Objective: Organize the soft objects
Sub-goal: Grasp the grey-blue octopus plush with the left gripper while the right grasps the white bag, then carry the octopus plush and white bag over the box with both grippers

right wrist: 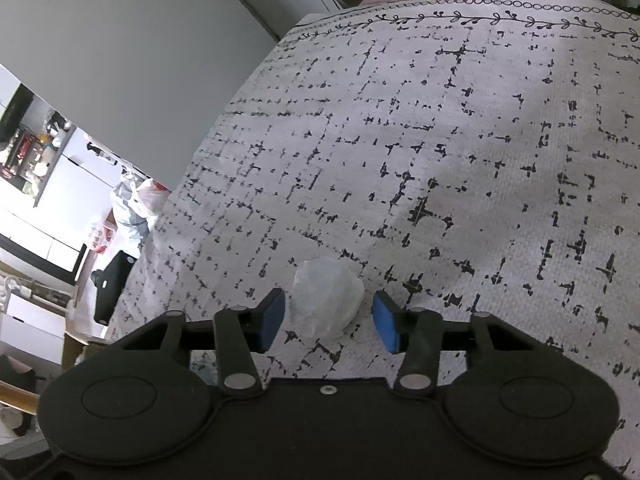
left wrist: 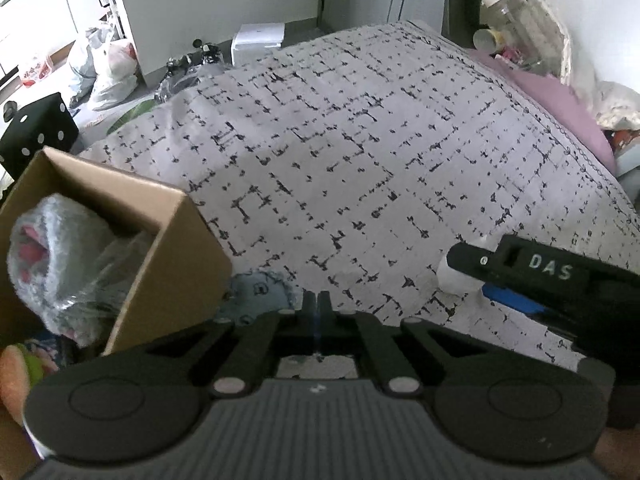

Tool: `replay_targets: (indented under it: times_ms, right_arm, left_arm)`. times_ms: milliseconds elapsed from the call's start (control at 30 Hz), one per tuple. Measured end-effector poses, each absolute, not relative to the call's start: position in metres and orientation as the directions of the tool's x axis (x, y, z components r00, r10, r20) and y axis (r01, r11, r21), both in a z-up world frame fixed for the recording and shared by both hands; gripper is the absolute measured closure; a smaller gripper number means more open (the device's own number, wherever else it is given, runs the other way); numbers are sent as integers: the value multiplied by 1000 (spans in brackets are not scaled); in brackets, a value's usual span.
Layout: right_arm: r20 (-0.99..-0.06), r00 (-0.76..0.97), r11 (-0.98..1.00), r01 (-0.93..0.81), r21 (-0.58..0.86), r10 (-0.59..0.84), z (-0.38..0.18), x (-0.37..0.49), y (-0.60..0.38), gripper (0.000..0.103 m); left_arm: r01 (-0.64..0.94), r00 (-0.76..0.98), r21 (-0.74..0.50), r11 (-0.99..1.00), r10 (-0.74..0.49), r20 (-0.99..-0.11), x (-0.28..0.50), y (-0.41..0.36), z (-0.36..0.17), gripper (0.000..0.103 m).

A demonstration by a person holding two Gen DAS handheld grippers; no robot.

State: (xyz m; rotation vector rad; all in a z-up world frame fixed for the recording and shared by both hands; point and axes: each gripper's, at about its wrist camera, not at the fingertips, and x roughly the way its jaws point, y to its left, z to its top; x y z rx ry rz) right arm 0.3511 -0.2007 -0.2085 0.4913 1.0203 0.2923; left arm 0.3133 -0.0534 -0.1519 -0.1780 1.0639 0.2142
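Note:
A small white soft lump (right wrist: 326, 300) lies on the patterned bedspread (right wrist: 440, 152). My right gripper (right wrist: 328, 320) is open, its blue pads (right wrist: 386, 326) on either side of the lump, not touching it. In the left wrist view the same lump (left wrist: 458, 278) shows beside the right gripper's finger (left wrist: 532, 272). My left gripper (left wrist: 317, 304) is shut and empty, low over the bedspread (left wrist: 360, 140). A cardboard box (left wrist: 168, 256) at the left holds a fluffy grey and pink soft thing (left wrist: 52, 248). A light blue soft toy (left wrist: 256, 292) lies by the box.
A pink pillow (left wrist: 560, 100) and clutter with a bottle (left wrist: 500, 4) sit at the bed's far right. Bags (left wrist: 108, 64) and a black dotted cube (left wrist: 36, 132) are on the floor at the left. An orange and green soft thing (left wrist: 20, 368) lies at the lower left.

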Motion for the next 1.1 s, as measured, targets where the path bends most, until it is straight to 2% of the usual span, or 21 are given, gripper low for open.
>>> replay_targets:
  times_ms: [100,267,367,433,500,600,867,967,1033,1100]
  right_arm:
    - [-741,503,860,-9,510,445,-210,351,-200,69]
    - [-742,515,866,-3,499,429,-202,343,-205,70]
    - [-740,521,863,13,504,425,-201,344,-210,70]
    - [-734,525,858,16,514,430,-201,346,-214,70]
    - [-731,527,853,21,521,434,-201,346,-217,70]
    - [-743,516,854,43,518,425,-204,348,-222,70]
    - [-748,505,860,22,511,431,-208,350,-221,70]
    - [-745,502,861,1,508,439,-208,353,-217,70]
    - [-744,498,862,-11,508,445,-208,352,-215,70]
    - [-744,497,862,-16,506,446,-206,352,-215,70]
  left_arm:
    - [-228,447,-61,972,49,-893,317,-51,-154,103]
    - [-208,381,-27,978,55,-923,325,-59,-165,95]
    - [-209,362,2,978,79,-929,325,-64,-173,78]
    - [-218,367,10,976,91,-926,323,-64,-176,56]
    - [-227,370,51,973,134,-919,323,-66,-179,50]
    - [-224,394,80,971,165,-904,323,-69,-181,48]
    - [-270,453,205,941,312,-835,319,-79,-191,49]
    - [-316,466,193,929,329,-821,315,-73,-193,60]
    - [-357,460,196,913,355,-814,313,-67,-193,82]
    - [-370,477,164,914,339,-811,310,-61,-190,87]
